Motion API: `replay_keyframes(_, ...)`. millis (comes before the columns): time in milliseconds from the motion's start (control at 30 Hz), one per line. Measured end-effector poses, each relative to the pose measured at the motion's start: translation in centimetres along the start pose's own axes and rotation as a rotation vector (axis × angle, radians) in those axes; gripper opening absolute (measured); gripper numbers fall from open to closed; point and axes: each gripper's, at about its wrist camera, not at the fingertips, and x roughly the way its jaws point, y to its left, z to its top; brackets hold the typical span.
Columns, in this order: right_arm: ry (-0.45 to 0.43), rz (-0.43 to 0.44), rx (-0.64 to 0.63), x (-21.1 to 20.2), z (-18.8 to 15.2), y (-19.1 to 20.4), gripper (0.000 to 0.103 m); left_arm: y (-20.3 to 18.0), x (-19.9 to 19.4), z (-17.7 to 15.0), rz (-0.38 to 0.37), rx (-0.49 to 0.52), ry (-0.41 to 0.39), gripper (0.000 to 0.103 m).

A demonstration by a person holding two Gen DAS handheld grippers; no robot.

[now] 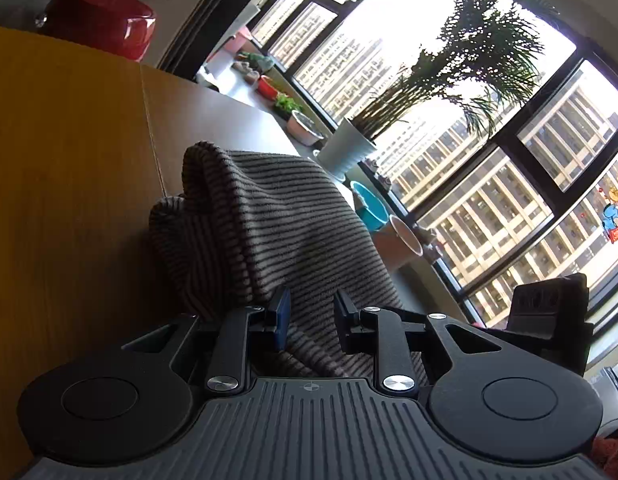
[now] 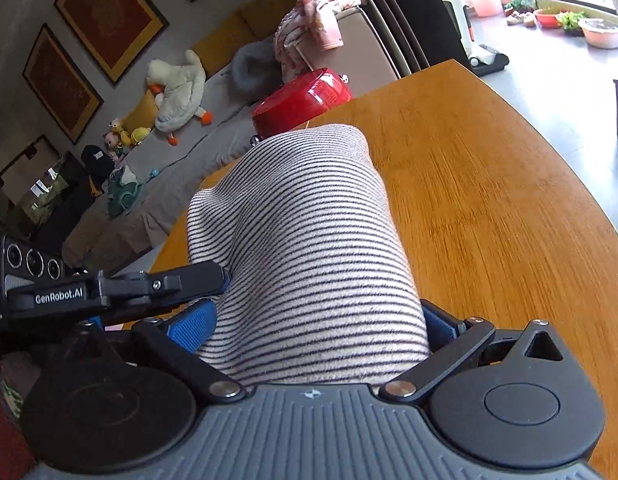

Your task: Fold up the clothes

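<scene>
Left hand-held gripper (image 1: pixel 309 322): jaws narrow, pinching a fold of the striped garment (image 1: pixel 269 224). Right hand-held gripper (image 2: pixel 313 332): jaws wide, clamped around a thick bunch. Garment hangs above the tabletop (image 2: pixel 489 200). Risk: the thin left pinch slips, cloth drops crooked.

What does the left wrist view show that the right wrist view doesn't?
Only the left wrist view: a tall potted palm against big windows and a turquoise bowl.
Only the right wrist view: a white plush duck on the grey sofa and framed pictures.
Both: the striped knit garment between each gripper's fingers, the wooden table, and a red glossy container.
</scene>
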Motion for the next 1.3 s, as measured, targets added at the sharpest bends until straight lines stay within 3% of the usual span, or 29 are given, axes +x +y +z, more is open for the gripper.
replay_keyframes(167, -0.09, -0.026, -0.01, -1.3, 2.7, -0.7, 0.103, 0.8, -0.1, -0.1, -0.031, -0.015, -0.005, 0.026)
replay_keyframes(267, -0.081, -0.013, -0.032, 0.2, 4.0, -0.5, 0.102, 1.4, -0.3, -0.1, -0.044, -0.024, -0.009, 0.024)
replay_keyframes(333, -0.044, -0.005, -0.01, 1.8, 4.3, -0.6, 0.089, 1.8, -0.5, 0.0, -0.042, -0.029, -0.013, 0.023)
replay_keyframes(433, 0.015, 0.041, 0.036, 3.7, 4.5, -0.5, 0.08, 2.3, -1.2, 0.1, -0.025, -0.021, -0.021, 0.023)
replay_keyframes(667, -0.024, 0.134, -0.1, 2.3, 5.4, 4.1, 0.076, 3.5, -2.2, 0.2, -0.009, -0.034, -0.038, 0.023)
replay_keyframes(733, -0.013, 0.087, -0.117, 3.0, 5.4, 4.0, 0.067, 3.3, -2.0, 0.1, -0.007, -0.031, -0.038, 0.022)
replay_keyframes(800, 0.011, 0.001, -0.125, 4.2, 5.2, 3.4, 0.067, 3.2, -1.8, 0.2, -0.004, -0.028, -0.037, 0.023)
replay_keyframes(900, 0.004, -0.014, -0.122, 4.3, 4.7, 2.6, 0.066, 2.8, -2.1, 0.4, -0.002, -0.025, -0.038, 0.023)
replay_keyframes(967, -0.002, -0.019, -0.136, 4.1, 4.5, 2.7, 0.067, 2.4, -2.8, 0.6, -0.006, -0.029, -0.053, 0.033)
replay_keyframes(1033, -0.011, -0.033, -0.17, 4.0, 4.3, 3.0, 0.067, 1.7, -3.7, 0.7, -0.004, -0.019, -0.074, 0.058)
replay_keyframes(1100, -0.021, -0.043, -0.196, 3.9, 4.2, 3.3, 0.067, 0.7, -4.8, 0.8, 0.018, 0.026, -0.107, 0.064)
replay_keyframes(1200, -0.031, -0.048, -0.203, 3.7, 4.0, 3.3, 0.067, -0.3, -5.4, 0.9, 0.053, 0.078, -0.115, 0.059)
replay_keyframes(1300, -0.036, -0.046, -0.201, 3.7, 3.9, 3.1, 0.067, -0.5, -3.9, 0.6, 0.076, 0.094, -0.063, 0.048)
